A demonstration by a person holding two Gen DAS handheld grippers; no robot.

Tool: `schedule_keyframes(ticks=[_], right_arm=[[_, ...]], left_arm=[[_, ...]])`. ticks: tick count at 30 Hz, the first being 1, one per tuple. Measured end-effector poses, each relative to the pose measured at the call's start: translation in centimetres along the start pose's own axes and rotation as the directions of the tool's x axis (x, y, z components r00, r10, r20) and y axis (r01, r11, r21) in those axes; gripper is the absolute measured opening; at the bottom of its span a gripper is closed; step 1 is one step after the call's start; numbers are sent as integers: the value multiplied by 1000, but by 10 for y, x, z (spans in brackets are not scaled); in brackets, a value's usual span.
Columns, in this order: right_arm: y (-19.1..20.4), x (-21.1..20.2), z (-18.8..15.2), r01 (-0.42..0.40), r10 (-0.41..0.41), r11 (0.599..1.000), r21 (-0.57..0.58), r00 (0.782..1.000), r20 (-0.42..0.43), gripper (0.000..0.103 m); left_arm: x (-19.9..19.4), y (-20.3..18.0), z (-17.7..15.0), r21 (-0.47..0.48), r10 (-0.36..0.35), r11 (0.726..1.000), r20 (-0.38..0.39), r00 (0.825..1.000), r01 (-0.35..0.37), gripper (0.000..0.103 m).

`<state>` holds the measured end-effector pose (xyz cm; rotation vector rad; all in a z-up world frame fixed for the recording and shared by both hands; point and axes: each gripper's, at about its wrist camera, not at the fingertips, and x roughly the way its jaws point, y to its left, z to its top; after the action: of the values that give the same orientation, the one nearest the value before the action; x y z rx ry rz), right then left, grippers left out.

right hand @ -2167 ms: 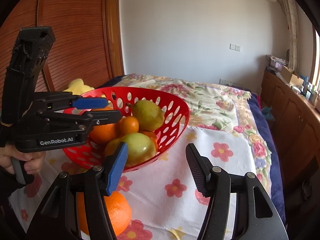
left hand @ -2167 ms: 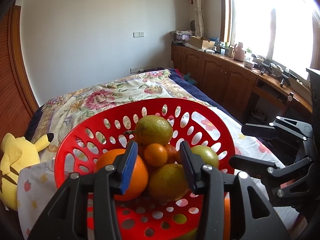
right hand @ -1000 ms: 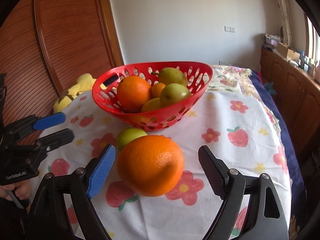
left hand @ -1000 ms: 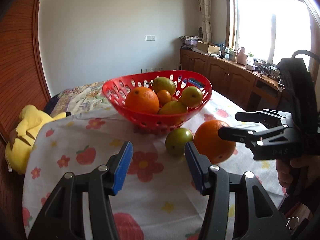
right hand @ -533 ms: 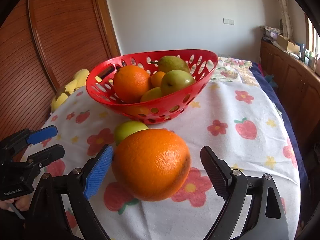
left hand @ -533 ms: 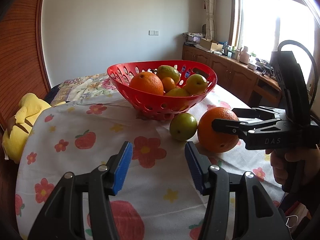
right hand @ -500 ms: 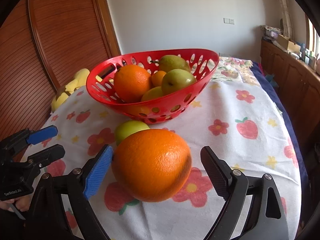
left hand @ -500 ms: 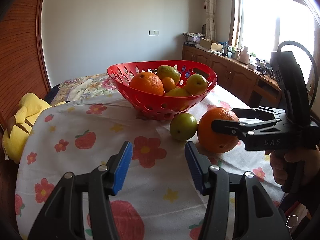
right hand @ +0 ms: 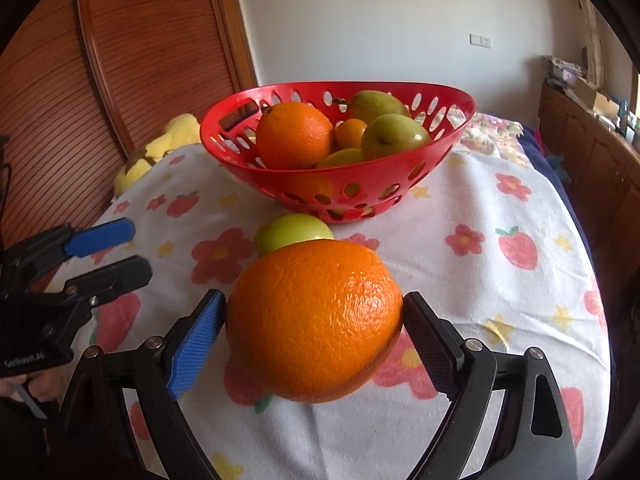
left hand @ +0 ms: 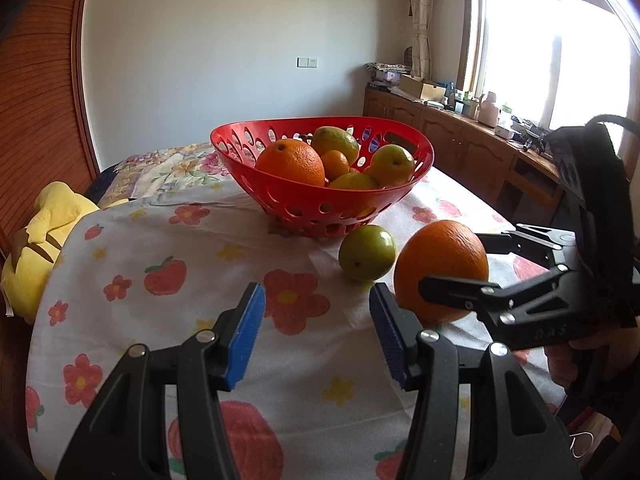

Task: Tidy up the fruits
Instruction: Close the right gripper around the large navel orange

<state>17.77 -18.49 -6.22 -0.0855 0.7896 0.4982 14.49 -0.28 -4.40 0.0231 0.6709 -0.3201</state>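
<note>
Left wrist view first: the left gripper [left hand: 316,328] hangs low over the flowered tablecloth [left hand: 192,264], jaws spread wide with nothing between them, released and idle, which reads as waiting its turn. Up at twelve o'clock sits the red basket [left hand: 280,196], perforated, holding a big orange, a small mandarin and several green fruits heaped together. Just below it, toward one o'clock, a loose green fruit [left hand: 367,253] rests on the cloth, close to the basket's foot. At three o'clock the right gripper [left hand: 448,264] comes in from the side, clenched on the loose orange [left hand: 440,268]. A yellow plush toy [left hand: 44,236] lies off at nine o'clock.

Now the right wrist view: the orange [right hand: 314,320] fills the centre, pinched between both pads of the right gripper [right hand: 314,332], grasped across its widest part, likely so the round skin cannot roll out. Whether it is clear of the cloth I cannot tell. The green fruit [right hand: 294,234] peeks out just behind it at twelve o'clock, the basket [right hand: 400,184] beyond that, its fruit piled toward the left side, leaving room on the right. The left gripper [right hand: 108,252] shows at nine o'clock, open and empty.
</note>
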Motion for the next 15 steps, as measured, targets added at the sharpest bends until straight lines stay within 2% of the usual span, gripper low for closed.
schedule_keyframes(ticks=[9, 15], right_arm=[[-11, -20, -16, -3, 2, 1000, 16, 1000, 20, 89], [-22, -36, -29, 45, -46, 999, 29, 998, 38, 89]], left_arm=[[10, -12, 12, 22, -26, 999, -14, 1000, 26, 55], [24, -25, 20, 32, -60, 998, -49, 997, 62, 55]])
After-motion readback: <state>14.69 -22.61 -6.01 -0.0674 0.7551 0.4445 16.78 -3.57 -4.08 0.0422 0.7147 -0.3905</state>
